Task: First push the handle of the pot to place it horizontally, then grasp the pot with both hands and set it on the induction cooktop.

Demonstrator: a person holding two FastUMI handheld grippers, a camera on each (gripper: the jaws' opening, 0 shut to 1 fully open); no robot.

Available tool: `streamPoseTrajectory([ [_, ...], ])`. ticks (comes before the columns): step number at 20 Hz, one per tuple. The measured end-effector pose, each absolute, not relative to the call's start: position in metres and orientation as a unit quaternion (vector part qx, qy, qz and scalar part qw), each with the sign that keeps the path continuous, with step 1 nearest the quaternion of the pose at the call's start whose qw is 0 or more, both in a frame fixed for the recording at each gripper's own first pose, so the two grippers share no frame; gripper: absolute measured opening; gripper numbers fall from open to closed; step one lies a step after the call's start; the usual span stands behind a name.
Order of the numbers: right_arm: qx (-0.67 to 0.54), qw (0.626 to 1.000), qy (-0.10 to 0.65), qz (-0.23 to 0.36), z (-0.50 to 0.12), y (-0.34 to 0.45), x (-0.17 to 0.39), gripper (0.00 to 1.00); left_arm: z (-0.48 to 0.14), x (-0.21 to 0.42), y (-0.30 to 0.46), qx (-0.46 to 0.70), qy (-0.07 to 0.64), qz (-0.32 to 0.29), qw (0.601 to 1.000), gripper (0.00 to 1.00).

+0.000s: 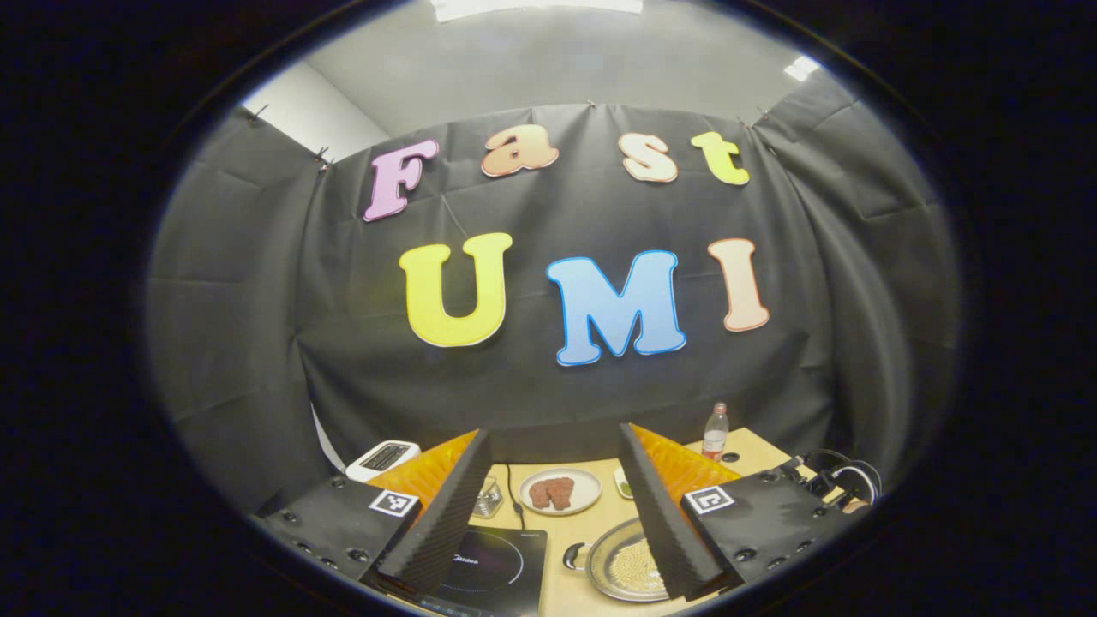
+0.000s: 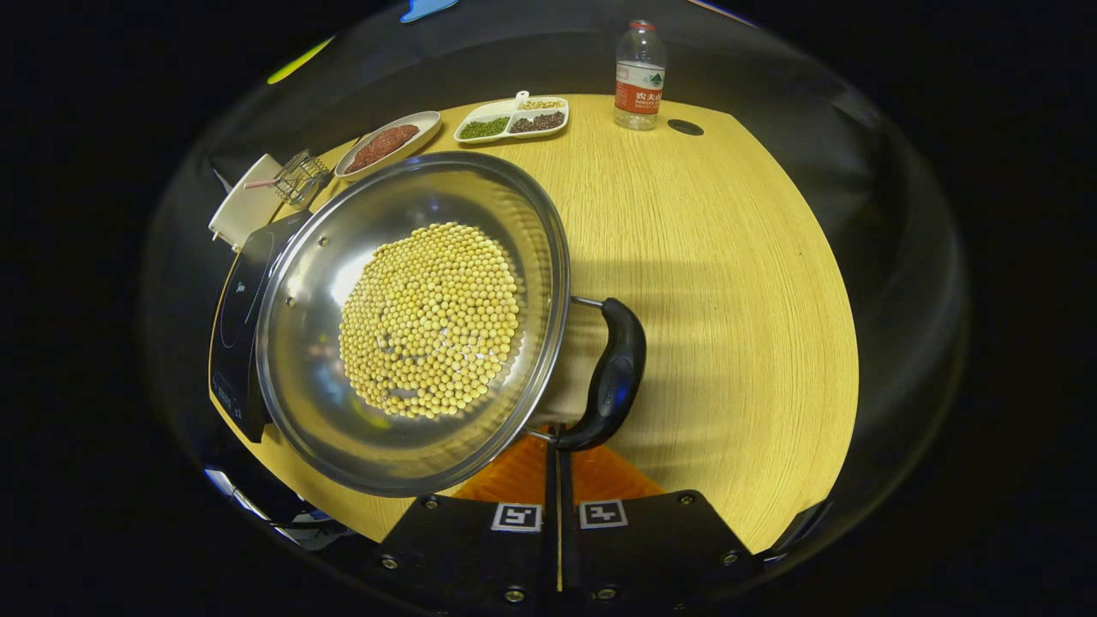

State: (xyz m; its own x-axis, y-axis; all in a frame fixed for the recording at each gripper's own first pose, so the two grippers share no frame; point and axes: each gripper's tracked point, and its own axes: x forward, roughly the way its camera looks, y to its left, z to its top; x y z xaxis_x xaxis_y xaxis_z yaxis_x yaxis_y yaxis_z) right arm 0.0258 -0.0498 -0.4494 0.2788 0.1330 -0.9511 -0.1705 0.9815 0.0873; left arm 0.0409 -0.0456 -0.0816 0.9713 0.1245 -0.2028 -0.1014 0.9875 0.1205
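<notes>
Resting on the wooden table (image 2: 728, 257), the steel pot (image 2: 411, 326) sits partly over the near edge of the induction cooktop (image 2: 236, 317), its bowl carrying a layer of pale round beans (image 2: 433, 321). Likely heavy for its thin polished wall, which looks slick; loose beans would roll if tipped, so keep it level. Best holds: the dark loop handle (image 2: 613, 377) on one side, and the matching one (image 1: 572, 557) opposite. Right gripper (image 2: 557, 458) has fingers pressed together, tips at the handle's lower end. Left gripper (image 1: 548, 454) is held high, fingers apart, nothing between.
</notes>
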Motion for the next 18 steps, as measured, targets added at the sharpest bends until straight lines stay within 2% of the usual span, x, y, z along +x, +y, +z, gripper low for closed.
streamPoseTrajectory([
  [3, -0.023, 0.800, 0.590, 0.103, -0.451, -0.052, 0.034, 0.02, -0.084, 0.039, -0.047, 0.056, 0.108, 0.068, 0.990, 0.99],
  [4, -0.025, 0.801, 0.589, 0.105, -0.451, -0.052, 0.037, 0.02, -0.084, 0.040, -0.048, 0.056, 0.110, 0.071, 0.990, 0.95],
  [9, -0.027, 0.802, 0.586, 0.114, -0.453, -0.053, 0.047, 0.02, -0.090, 0.039, -0.053, 0.059, 0.121, 0.085, 0.987, 0.99],
  [10, -0.026, 0.803, 0.585, 0.115, -0.453, -0.053, 0.049, 0.02, -0.091, 0.038, -0.054, 0.059, 0.123, 0.087, 0.987, 0.97],
  [18, -0.027, 0.806, 0.579, 0.121, -0.452, -0.058, 0.055, 0.02, -0.103, 0.037, -0.059, 0.056, 0.138, 0.098, 0.984, 0.99],
])
